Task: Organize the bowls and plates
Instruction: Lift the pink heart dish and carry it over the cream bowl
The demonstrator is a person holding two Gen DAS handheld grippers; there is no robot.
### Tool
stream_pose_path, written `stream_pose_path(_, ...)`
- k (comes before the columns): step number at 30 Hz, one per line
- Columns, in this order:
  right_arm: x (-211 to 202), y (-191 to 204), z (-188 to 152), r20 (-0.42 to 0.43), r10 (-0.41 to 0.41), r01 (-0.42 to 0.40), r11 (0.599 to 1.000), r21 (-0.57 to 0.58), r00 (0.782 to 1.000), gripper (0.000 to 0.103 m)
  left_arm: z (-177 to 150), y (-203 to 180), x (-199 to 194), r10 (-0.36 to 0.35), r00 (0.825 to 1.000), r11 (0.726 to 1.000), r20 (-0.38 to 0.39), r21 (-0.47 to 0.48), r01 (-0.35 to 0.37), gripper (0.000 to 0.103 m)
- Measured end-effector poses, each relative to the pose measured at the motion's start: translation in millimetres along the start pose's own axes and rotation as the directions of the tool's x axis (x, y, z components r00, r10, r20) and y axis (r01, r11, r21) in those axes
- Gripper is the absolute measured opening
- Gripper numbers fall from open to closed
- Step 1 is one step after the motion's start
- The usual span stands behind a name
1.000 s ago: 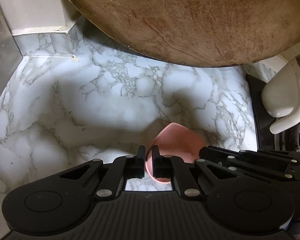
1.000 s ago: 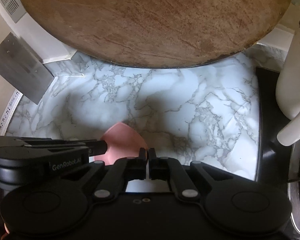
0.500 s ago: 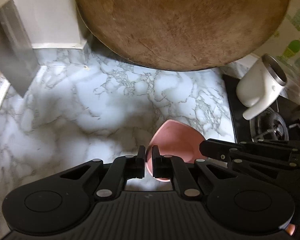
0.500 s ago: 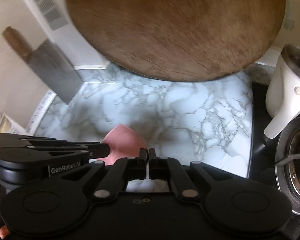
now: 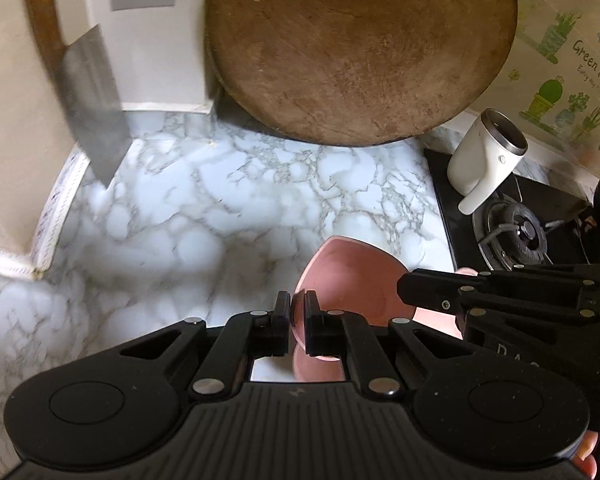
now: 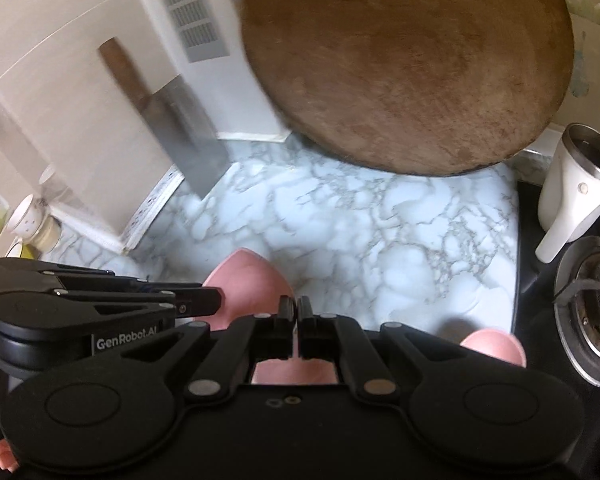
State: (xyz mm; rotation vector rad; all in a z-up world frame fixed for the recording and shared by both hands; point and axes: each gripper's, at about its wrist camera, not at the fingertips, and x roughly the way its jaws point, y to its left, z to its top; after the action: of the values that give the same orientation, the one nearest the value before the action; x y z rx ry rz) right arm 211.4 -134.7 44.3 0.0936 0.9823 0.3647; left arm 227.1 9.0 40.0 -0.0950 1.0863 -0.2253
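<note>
A pink bowl (image 5: 352, 276) hangs above the marble counter (image 5: 204, 216), gripped by both grippers at opposite rims. In the left wrist view my left gripper (image 5: 297, 309) is shut on the bowl's left rim, and the right gripper's fingers (image 5: 424, 292) reach in from the right. In the right wrist view my right gripper (image 6: 297, 313) is shut on the right rim of the same pink bowl (image 6: 244, 280), with the left gripper (image 6: 204, 300) coming in from the left. Another pink rounded piece (image 6: 494, 346) shows low at the right; I cannot tell what it belongs to.
A big round wooden board (image 5: 360, 48) leans against the back wall. A cleaver (image 5: 92, 96) stands at the left wall. To the right lies a black stove with a gas burner (image 5: 516, 236) and a white cup (image 5: 484, 160) on it.
Both grippers have risen and pulled back with the pink bowl between them. The counter looks farther away, and the cleaver, wall and stove have come into view.
</note>
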Motion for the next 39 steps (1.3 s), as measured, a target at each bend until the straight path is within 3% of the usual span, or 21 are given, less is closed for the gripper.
stream_pose_path(19, 8, 87, -48, -0.052, 0.036, -0.039, 0.998, -0.05, 0.998, 0.003, -76, 75, -54, 0.012, 1.0, 0.998, -0.014, -0.06, -0.013, 0.006)
stream_pose_path(30, 31, 107, -70, -0.111, 0.028, -0.035, 0.998, -0.057, 0.993, 0.003, -101, 101, -37, 0.023, 0.997, 0.996, -0.069, -0.081, -0.028, 0.006)
stream_pose_path(39, 42, 106, -75, -0.132, 0.018, -0.027, 0.998, -0.065, 0.991, 0.003, -106, 99, -24, 0.046, 0.996, 0.998, -0.078, -0.037, -0.049, 0.006)
